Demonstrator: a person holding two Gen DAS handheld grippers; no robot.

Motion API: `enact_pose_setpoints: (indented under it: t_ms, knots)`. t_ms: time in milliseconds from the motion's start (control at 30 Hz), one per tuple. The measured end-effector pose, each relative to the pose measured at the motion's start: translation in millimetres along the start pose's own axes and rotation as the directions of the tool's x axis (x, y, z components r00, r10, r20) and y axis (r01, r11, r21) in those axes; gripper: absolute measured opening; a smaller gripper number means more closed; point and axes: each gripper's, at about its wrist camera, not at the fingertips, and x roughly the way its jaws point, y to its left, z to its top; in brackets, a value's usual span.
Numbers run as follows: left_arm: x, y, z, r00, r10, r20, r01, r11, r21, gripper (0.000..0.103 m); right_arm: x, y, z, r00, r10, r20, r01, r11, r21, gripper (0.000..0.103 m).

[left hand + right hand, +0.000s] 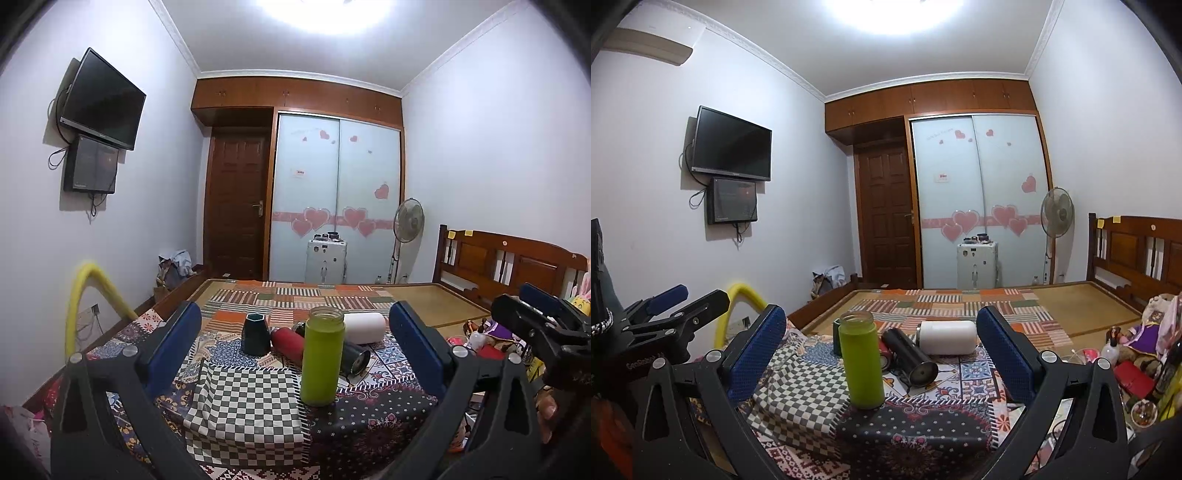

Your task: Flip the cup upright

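A green cup [322, 356] stands upright on the patterned cloth, mouth up; it also shows in the right wrist view [860, 360]. Behind it lie a black cup [910, 356], a red cup [286, 341] and a white cup [947, 336] on their sides. A dark hexagonal cup [256, 334] stands upright at the left. My left gripper [295, 347] is open and empty, its blue pads either side of the cups and short of them. My right gripper [881, 349] is open and empty too, also short of them.
The cups sit on a checked cloth [243, 402] over a patterned spread on a bed [1089, 301]. A yellow tube [79, 295] arches at the left. Toys and clutter [1134, 343] lie at the right. A wooden headboard [1137, 247] stands far right.
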Motion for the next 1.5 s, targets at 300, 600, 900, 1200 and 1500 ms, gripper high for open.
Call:
enact_pose_setpoints:
  t_ms: [300, 600, 900, 1200, 1500]
  knots:
    - [0.9, -3.4, -2.1, 1.0, -0.002, -0.004, 0.003, 1.0, 0.007, 0.103, -1.6, -1.6, 0.9, 1.0, -0.008, 0.0, 0.008, 1.0, -0.003, 0.103]
    - [2.6, -4.0, -2.9, 1.0, -0.004, -0.007, 0.004, 1.0, 0.008, 0.103, -1.9, -2.3, 2.3, 1.0, -0.011, 0.002, 0.011, 1.0, -0.002, 0.103]
    - [3.8, -4.7, -3.3, 1.0, -0.002, -0.003, 0.002, 1.0, 0.018, 0.103, -1.8, -3.0, 2.9, 1.0, -0.012, 0.004, 0.012, 1.0, 0.0, 0.103]
    - [3.4, -8.7, -4.4, 1.0, -0.018, -0.001, 0.018, 0.999, 0.039, 0.103, -2.0, -4.0, 5.8, 1.0, -0.017, 0.008, 0.017, 1.0, 0.01, 0.103]
    - [7.4, -4.2, -5.8, 0.999, -0.026, -0.019, 0.026, 0.999, 0.025, 0.103, 0.6, -2.6, 4.0, 1.0, -0.021, 0.005, 0.021, 1.0, 0.009, 0.103]
